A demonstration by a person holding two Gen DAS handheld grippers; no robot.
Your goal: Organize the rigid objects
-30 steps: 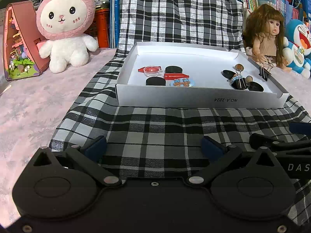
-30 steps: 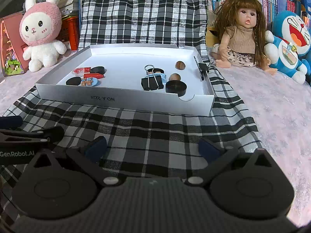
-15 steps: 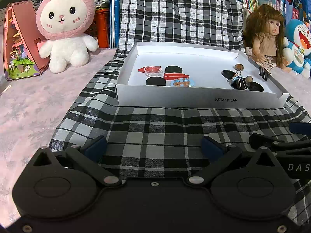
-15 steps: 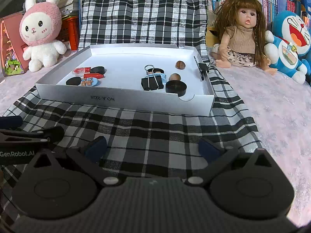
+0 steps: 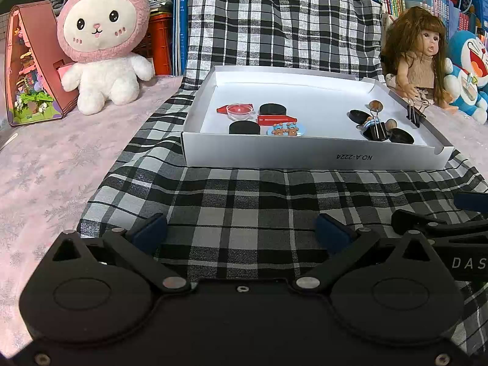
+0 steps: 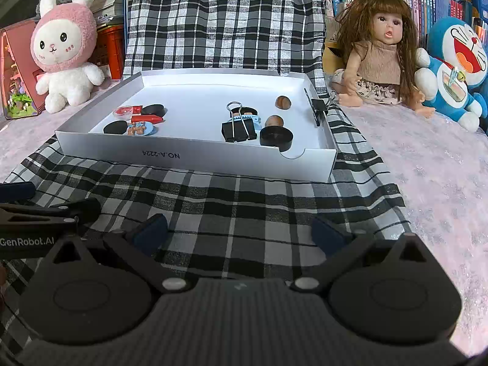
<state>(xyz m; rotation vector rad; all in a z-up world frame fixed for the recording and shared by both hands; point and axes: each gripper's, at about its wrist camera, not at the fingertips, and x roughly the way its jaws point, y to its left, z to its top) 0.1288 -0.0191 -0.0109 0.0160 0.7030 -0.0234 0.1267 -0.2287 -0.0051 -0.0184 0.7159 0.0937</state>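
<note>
A white shallow box (image 5: 311, 155) (image 6: 195, 158) lies on a checked cloth. Its left side holds two black discs (image 5: 244, 128), a red piece (image 5: 276, 119), a clear red-filled dish (image 5: 240, 111) and a bear sticker (image 5: 285, 130). Its right side holds a black binder clip (image 6: 238, 128), a black round lid (image 6: 276, 136), two brown nuts (image 6: 282, 102) and another clip (image 6: 318, 105) on the right wall. My left gripper (image 5: 241, 230) and right gripper (image 6: 239, 230) are open and empty, low over the cloth in front of the box.
A pink rabbit plush (image 5: 103, 52) and a toy house (image 5: 29, 70) stand at the left. A doll (image 6: 378, 52) and a blue cat plush (image 6: 457, 67) sit at the right. Books line the back. The checked cloth (image 5: 244, 201) covers a pink sheet.
</note>
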